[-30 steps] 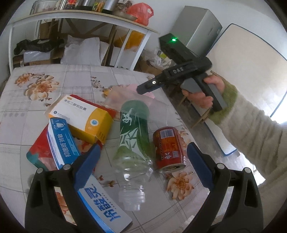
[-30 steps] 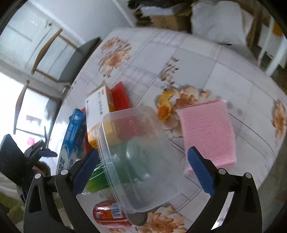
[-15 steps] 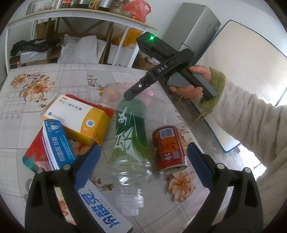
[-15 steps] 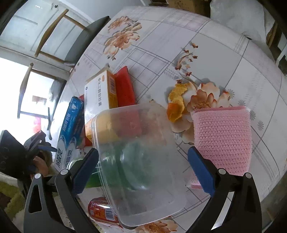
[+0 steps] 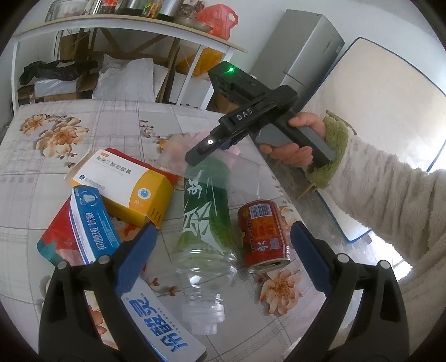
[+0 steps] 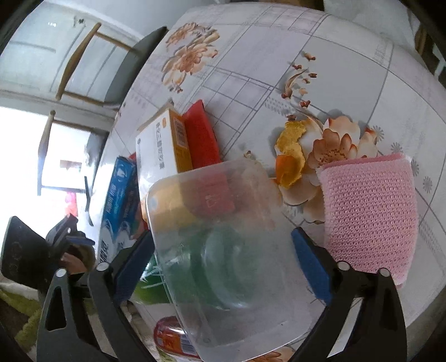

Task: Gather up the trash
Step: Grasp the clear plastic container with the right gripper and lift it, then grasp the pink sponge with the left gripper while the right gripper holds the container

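A clear plastic container point(image 6: 228, 256) lies on the flowered table, and my right gripper point(image 6: 223, 263) is open with its blue pads on either side of it. A green-labelled empty bottle point(image 5: 206, 222) lies between the pads of my open left gripper point(image 5: 220, 250), with a red can point(image 5: 262, 231) just to its right. An orange-and-white box point(image 5: 125, 183), a blue box point(image 5: 92, 225) and a red packet point(image 5: 58, 236) lie left of the bottle. Orange peel point(image 6: 290, 156) lies beyond the container. The right gripper body point(image 5: 251, 125) shows above the bottle's far end.
A pink mesh cloth point(image 6: 368, 211) lies right of the container near the table edge point(image 6: 426, 289). A white shelf point(image 5: 111, 25) with bags stands behind the table. A chair point(image 6: 92, 64) stands at the far side. A grey cabinet point(image 5: 303, 47) is at the back right.
My right gripper has moved in over the clear container, which now sits between its pads. My left gripper has edged slightly closer to the bottle.
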Tool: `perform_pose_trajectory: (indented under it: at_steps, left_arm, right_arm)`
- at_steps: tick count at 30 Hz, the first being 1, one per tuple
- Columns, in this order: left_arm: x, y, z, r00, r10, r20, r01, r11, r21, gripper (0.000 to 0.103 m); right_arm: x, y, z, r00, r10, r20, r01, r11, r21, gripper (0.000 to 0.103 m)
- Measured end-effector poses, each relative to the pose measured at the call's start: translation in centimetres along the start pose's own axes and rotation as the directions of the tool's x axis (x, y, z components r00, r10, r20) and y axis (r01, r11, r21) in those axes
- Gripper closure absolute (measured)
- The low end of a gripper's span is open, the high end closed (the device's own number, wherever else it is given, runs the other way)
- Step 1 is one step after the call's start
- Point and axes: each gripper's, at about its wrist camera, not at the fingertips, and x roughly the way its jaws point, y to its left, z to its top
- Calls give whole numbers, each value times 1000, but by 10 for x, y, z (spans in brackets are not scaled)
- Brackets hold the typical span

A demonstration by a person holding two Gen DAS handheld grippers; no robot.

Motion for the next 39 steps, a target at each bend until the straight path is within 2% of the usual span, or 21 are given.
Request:
perform_pose_trajectory:
  at_steps: [9,13,16,19,22,27,30,39]
  left_arm:
    - [-11,2,-3,1000,-6,28,6,1000,0,10]
    - [-14,2,-4,999,-9,37,9,1000,0,10]
    - [-16,2,-4,999,-11,44,11,1000,1,10]
    - [-19,1,-6,999,-13,52,13,1000,0,10]
    - [-21,1,-6,998,-12,60,12,1000,-1,10]
    - [-22,1,-6,998,-13,69,14,1000,-4,10]
    - [-23,-1,-7,997,-13,70,13,1000,-1,10]
    - [-33,0,3,996,9,88,-9,1000,3,10]
  right_arm:
    - [-33,2,-11,991,16,130,-23,998,56,14]
    - [-59,-3,-24,972,29,233,-52,994,96,14]
    - [-80,-8,-39,944,43,328,-90,987,131,14]
    - [-103,-14,-59,903,47,427,-134,976,174,14]
    - [-124,-17,-84,855,32,518,-169,961,219,14]
    - [-152,-23,-137,761,-10,648,-249,919,307,14]
    - [-157,-26,-168,723,-41,689,-298,882,365,14]
    - [-136,-24,-235,681,-115,723,-375,794,479,14]
